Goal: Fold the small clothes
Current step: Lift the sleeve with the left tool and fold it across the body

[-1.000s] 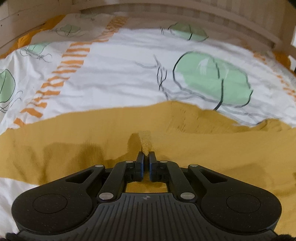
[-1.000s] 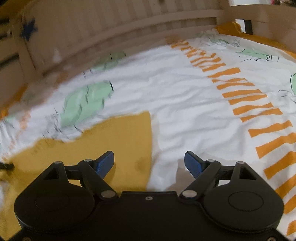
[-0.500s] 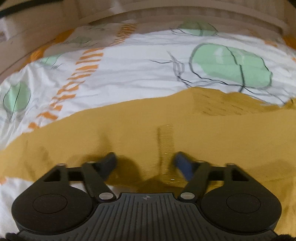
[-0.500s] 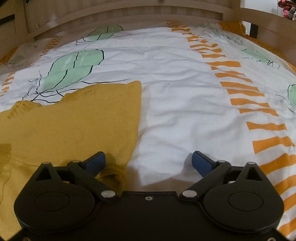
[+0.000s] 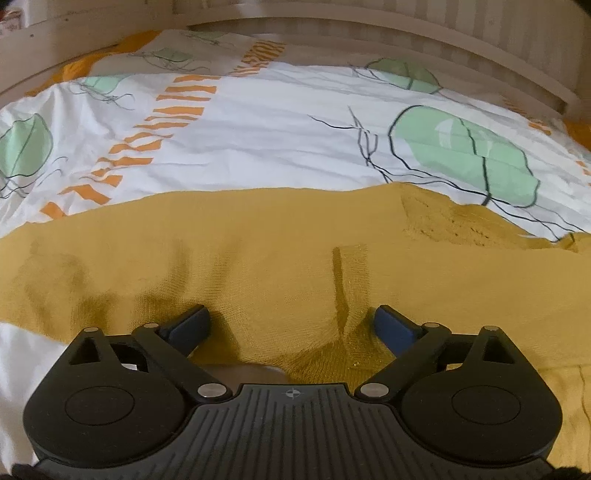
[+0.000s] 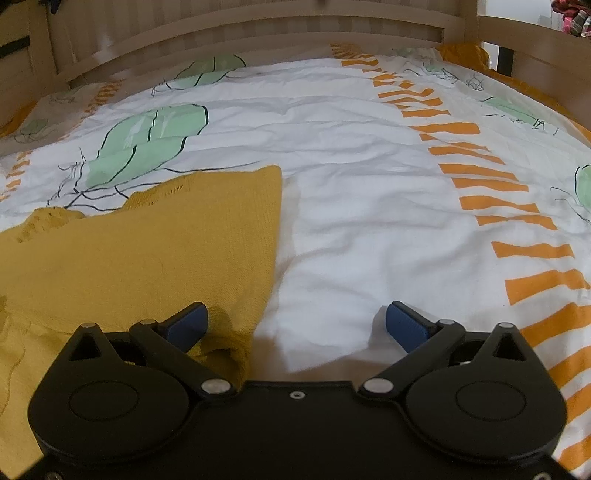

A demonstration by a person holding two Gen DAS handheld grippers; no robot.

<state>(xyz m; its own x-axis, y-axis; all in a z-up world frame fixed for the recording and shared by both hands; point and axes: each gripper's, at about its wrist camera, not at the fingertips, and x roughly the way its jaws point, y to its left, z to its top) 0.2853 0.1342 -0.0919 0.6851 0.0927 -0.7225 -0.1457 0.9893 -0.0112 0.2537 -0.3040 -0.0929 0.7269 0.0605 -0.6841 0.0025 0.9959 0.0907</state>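
A mustard-yellow knit garment (image 5: 258, 251) lies flat on the bed, with a small raised pinch crease near its middle. My left gripper (image 5: 291, 325) is open and empty, just above the garment's near edge. In the right wrist view the same garment (image 6: 147, 251) fills the lower left, its right edge running down toward my left finger. My right gripper (image 6: 295, 325) is open and empty, straddling that right edge, with the white cover under its right finger.
The bed cover (image 6: 369, 184) is white with green leaf prints and orange dash stripes. A wooden slatted headboard (image 6: 258, 33) runs along the far side and a wooden rail (image 6: 535, 59) along the right. A yellow blanket edge (image 5: 580, 129) shows at the far side.
My left gripper was shut on a pinch of the garment one second ago and has opened, leaving a crease. My right gripper stayed open and settled over the garment's right edge.
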